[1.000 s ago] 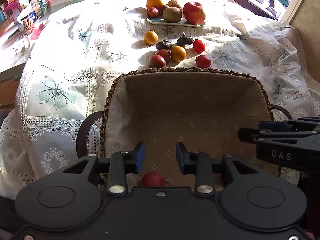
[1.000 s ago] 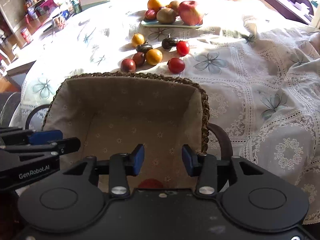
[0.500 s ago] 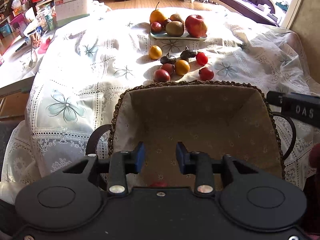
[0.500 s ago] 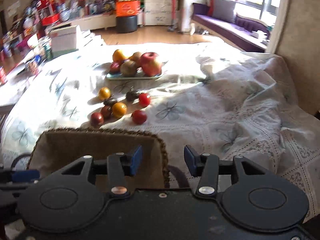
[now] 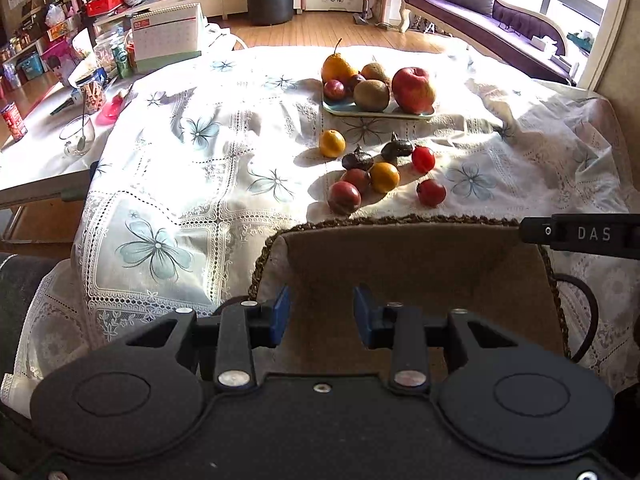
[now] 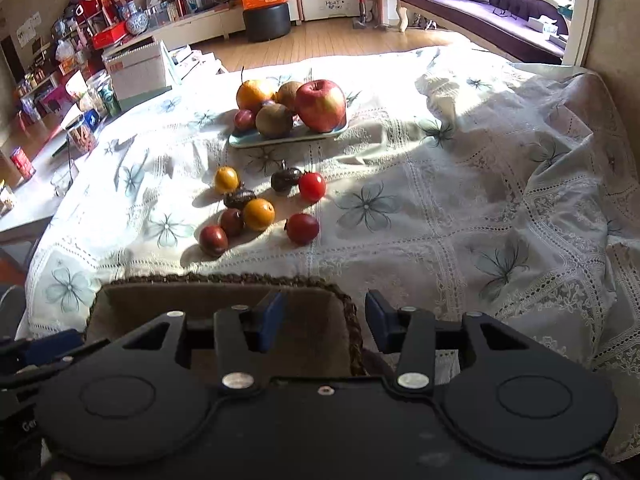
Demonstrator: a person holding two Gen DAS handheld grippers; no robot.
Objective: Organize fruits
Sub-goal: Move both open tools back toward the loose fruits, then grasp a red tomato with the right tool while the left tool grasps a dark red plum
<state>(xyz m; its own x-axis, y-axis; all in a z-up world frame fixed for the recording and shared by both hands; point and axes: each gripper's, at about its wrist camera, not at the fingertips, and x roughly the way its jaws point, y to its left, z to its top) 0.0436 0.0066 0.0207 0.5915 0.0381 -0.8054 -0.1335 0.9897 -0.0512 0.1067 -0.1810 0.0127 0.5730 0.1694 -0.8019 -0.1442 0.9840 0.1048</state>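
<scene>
A woven basket (image 5: 400, 222) with a cloth lining sits at the near edge of the table, its rim (image 6: 224, 279) also low in the right wrist view. Beyond it lie several small loose fruits: red ones (image 5: 431, 192) (image 6: 302, 228), orange ones (image 5: 384, 177) (image 6: 259, 213) and dark ones (image 5: 357, 160). A tray (image 5: 376, 113) farther back holds an apple (image 6: 321, 105), kiwis and a pear. My left gripper (image 5: 321, 311) hangs open over the basket with nothing in it. My right gripper (image 6: 325, 316) is open and empty above the basket's right rim.
A lace tablecloth (image 6: 460, 200) with blue flowers covers the table. At the far left stand a calendar (image 5: 166, 36), jars and a glass bowl (image 5: 77, 136). Wooden floor, a black stool and a purple sofa (image 6: 480, 4) lie behind.
Both grippers have risen and pulled back from inside the basket. The red fruit on the basket floor has dropped out of sight below the left gripper.
</scene>
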